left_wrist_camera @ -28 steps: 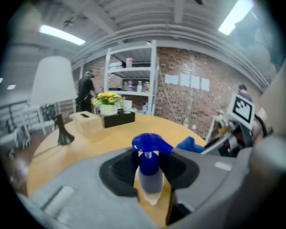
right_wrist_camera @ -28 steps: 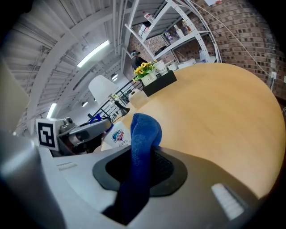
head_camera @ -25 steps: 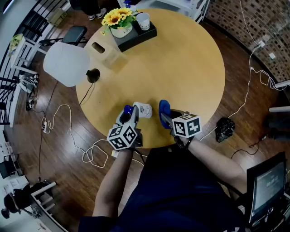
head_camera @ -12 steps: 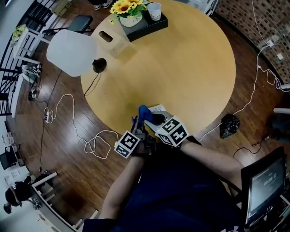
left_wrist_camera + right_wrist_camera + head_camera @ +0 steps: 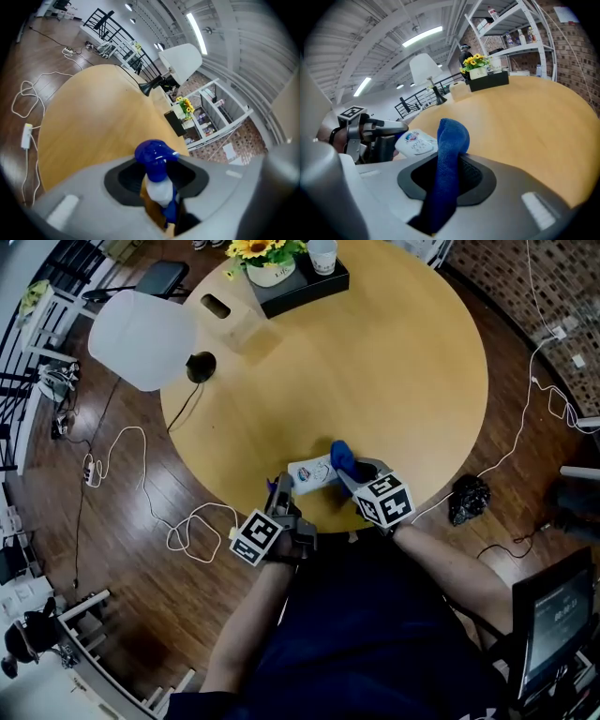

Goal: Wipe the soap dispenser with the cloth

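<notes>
The soap dispenser point(image 5: 309, 472), a white bottle with a blue pump head point(image 5: 154, 153), is tipped on its side just above the near edge of the round wooden table point(image 5: 375, 362). My left gripper point(image 5: 284, 489) is shut on its neck, just below the pump. My right gripper point(image 5: 352, 471) is shut on a blue cloth point(image 5: 341, 457), whose folded end sticks up out of the jaws point(image 5: 451, 140). In the head view the cloth meets the bottle's bottom end. In the right gripper view the bottle's labelled body point(image 5: 415, 143) lies just left of the cloth.
At the table's far side stand a black tray point(image 5: 302, 289) with sunflowers point(image 5: 264, 249) and a paper cup point(image 5: 322, 256), a wooden tissue box point(image 5: 230, 320) and a white-shaded lamp point(image 5: 141, 338). Cables point(image 5: 187, 531) and a black bag point(image 5: 466, 498) lie on the floor.
The left gripper rolled and tipped the dispenser from upright onto its side. The right gripper brought the cloth across onto the bottle, then drew it back to the bottle's right end.
</notes>
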`<state>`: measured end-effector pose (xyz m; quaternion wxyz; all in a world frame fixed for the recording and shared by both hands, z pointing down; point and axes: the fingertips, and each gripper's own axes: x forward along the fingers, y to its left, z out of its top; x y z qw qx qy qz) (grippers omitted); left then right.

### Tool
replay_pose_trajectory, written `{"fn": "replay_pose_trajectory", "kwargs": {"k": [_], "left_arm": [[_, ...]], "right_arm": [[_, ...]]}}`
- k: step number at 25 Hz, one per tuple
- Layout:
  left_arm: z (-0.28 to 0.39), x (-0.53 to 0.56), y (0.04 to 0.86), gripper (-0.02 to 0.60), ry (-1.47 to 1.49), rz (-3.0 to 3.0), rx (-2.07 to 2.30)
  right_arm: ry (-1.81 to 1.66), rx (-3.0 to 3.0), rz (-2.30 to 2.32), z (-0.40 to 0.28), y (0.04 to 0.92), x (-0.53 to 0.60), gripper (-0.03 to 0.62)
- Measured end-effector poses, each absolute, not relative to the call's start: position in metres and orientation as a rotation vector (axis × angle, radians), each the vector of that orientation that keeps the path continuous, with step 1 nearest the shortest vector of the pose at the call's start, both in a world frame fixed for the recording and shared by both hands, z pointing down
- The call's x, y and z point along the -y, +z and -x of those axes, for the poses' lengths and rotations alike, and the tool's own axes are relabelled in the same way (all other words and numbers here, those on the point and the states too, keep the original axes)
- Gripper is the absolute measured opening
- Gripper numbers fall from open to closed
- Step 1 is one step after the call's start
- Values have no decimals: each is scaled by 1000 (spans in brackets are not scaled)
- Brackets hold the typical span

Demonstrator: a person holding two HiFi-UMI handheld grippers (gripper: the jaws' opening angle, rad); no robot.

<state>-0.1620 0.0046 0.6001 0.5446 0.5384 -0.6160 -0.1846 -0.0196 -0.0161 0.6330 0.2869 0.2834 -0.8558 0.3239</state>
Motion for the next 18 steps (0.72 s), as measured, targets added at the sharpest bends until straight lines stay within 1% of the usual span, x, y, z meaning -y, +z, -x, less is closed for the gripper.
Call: {"fn": "replay_pose_trajectory", "kwargs": {"k": [3, 7, 9, 11, 14, 18], "left_arm": [[160, -5, 601, 138, -443, -1283, 1454], [159, -5, 602, 138, -461, -1280, 1455], [157, -6, 603, 138, -470, -1275, 1456], [155, -6, 604, 138, -474, -1271, 1458], [154, -9, 606, 137, -483, -1255, 1455], [155, -9, 606, 138, -493, -1269, 1459]], "right_arm": [[933, 2259, -805, 12, 627, 23, 95], [888, 2421, -665, 71, 574, 21, 95], [830, 2442, -538, 102, 567, 9, 95], [793, 2417, -467, 116, 577, -1, 95], [802, 2384, -482, 106, 593, 0, 95], [864, 2301, -626, 59, 612, 18, 95]]}}
